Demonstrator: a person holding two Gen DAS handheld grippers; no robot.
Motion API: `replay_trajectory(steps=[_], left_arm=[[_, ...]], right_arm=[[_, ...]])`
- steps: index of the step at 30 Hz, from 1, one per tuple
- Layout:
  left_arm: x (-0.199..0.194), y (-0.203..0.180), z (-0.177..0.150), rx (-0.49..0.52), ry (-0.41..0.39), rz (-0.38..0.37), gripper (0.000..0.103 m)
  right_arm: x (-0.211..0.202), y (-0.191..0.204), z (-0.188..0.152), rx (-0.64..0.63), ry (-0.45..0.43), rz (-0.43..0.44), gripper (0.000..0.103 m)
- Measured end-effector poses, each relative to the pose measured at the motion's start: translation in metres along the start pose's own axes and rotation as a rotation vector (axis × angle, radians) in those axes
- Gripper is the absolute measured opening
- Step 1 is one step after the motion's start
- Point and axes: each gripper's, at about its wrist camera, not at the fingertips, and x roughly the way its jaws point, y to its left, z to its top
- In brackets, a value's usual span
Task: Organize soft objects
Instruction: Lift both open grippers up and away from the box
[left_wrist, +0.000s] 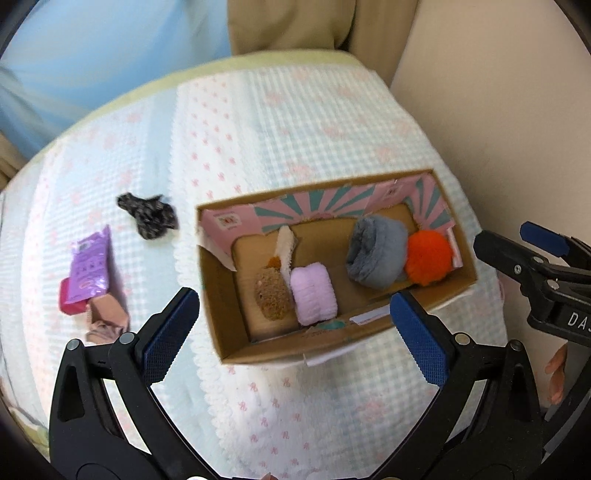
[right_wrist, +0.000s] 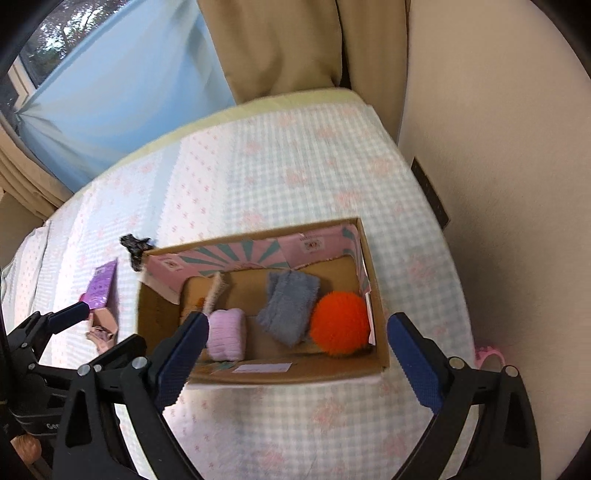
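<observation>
A cardboard box (left_wrist: 225, 295) (right_wrist: 376, 295) stands on the bed. It holds a brown plush (left_wrist: 271, 295), a lilac roll (left_wrist: 314, 293) (right_wrist: 226, 334), a grey fuzzy roll (left_wrist: 375, 251) (right_wrist: 290, 304) and an orange ball (left_wrist: 428, 256) (right_wrist: 340, 323). A dark patterned cloth (left_wrist: 147, 214) (right_wrist: 135, 245), a purple packet (left_wrist: 90, 269) (right_wrist: 101, 284) and a pink crumpled cloth (left_wrist: 107, 319) (right_wrist: 101, 326) lie left of the box. My left gripper (left_wrist: 295, 336) is open and empty above the box's near edge. My right gripper (right_wrist: 295, 350) is open and empty above the box's near wall.
A checked quilt (left_wrist: 295, 129) (right_wrist: 295, 155) with pink bows covers the bed. A beige wall (right_wrist: 498, 147) is close on the right; curtains (right_wrist: 288, 44) hang behind. A pink item (right_wrist: 489, 356) lies at the bed's right edge.
</observation>
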Motion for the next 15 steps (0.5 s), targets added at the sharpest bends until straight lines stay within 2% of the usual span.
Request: replay_trajectory(steps=[9, 15], left_arm=[[-0.112, 0.013, -0.013, -0.029, -0.152, 0.022, 0.103], [-0.180, 0.034, -0.039, -0.083, -0.257, 0.051, 0.103]], right_arm=[[-0.102, 0.032, -0.007, -0.034, -0.119, -0.014, 0.096], [-0.155, 0.064, -0.022, -0.084, -0.176, -0.012, 0.096]])
